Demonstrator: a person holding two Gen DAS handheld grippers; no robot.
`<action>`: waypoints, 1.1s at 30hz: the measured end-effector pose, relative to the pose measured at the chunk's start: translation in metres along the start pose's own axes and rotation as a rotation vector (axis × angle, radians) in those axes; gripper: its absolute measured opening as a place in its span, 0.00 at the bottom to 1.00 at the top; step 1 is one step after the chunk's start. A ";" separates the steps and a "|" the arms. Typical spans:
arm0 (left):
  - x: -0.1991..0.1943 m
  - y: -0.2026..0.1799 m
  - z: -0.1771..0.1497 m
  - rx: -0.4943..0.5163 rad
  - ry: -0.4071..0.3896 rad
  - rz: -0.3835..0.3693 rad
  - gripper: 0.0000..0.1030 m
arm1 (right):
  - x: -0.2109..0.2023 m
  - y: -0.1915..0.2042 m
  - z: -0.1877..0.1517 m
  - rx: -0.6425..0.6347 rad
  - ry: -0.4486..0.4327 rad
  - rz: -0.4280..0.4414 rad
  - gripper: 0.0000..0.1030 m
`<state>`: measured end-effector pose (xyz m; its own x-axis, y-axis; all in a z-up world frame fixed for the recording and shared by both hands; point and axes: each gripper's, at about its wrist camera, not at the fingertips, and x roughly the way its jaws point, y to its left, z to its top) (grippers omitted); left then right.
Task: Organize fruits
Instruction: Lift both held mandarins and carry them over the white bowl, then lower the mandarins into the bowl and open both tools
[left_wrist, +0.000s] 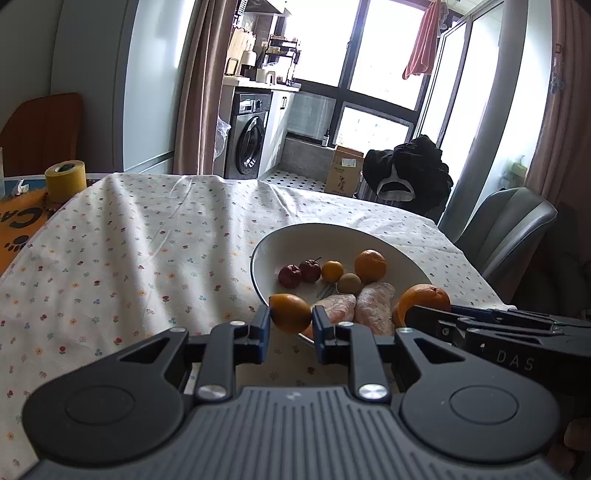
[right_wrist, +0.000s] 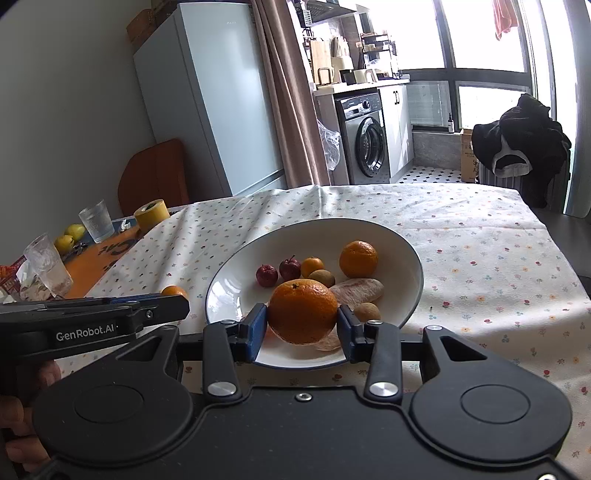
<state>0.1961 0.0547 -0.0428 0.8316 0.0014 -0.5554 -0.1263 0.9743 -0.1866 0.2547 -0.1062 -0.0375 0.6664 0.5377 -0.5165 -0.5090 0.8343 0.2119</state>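
Left wrist view shows the left hand-held gripper (left_wrist: 291, 320) clamped on a small orange fruit (left_wrist: 290, 312) at the near rim of the white bowl (left_wrist: 266, 251), above the floral tabletop (left_wrist: 129, 251). Only the right wrist view shows the right hand-held gripper (right_wrist: 302, 325) closed on a large orange (right_wrist: 303, 311) over the bowl's near side, plus two drinking glasses (right_wrist: 96, 220) and yellow fruits (right_wrist: 75, 230) far left. Both show two red fruits (right_wrist: 279, 271) in the bowl.

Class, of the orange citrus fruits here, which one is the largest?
The big orange gripped in the right tongs over the plate; the others look smaller.
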 end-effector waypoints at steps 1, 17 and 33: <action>0.002 0.001 0.001 -0.001 0.002 0.000 0.22 | 0.003 0.001 0.000 0.001 0.004 0.004 0.38; 0.038 0.006 0.009 0.005 0.042 0.007 0.22 | 0.018 -0.026 0.003 0.080 0.006 0.004 0.44; 0.046 0.010 0.015 -0.019 0.064 0.052 0.34 | 0.014 -0.041 0.000 0.100 0.019 -0.004 0.45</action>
<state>0.2415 0.0681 -0.0581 0.7872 0.0363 -0.6156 -0.1786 0.9689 -0.1712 0.2850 -0.1325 -0.0530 0.6574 0.5327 -0.5329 -0.4487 0.8450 0.2910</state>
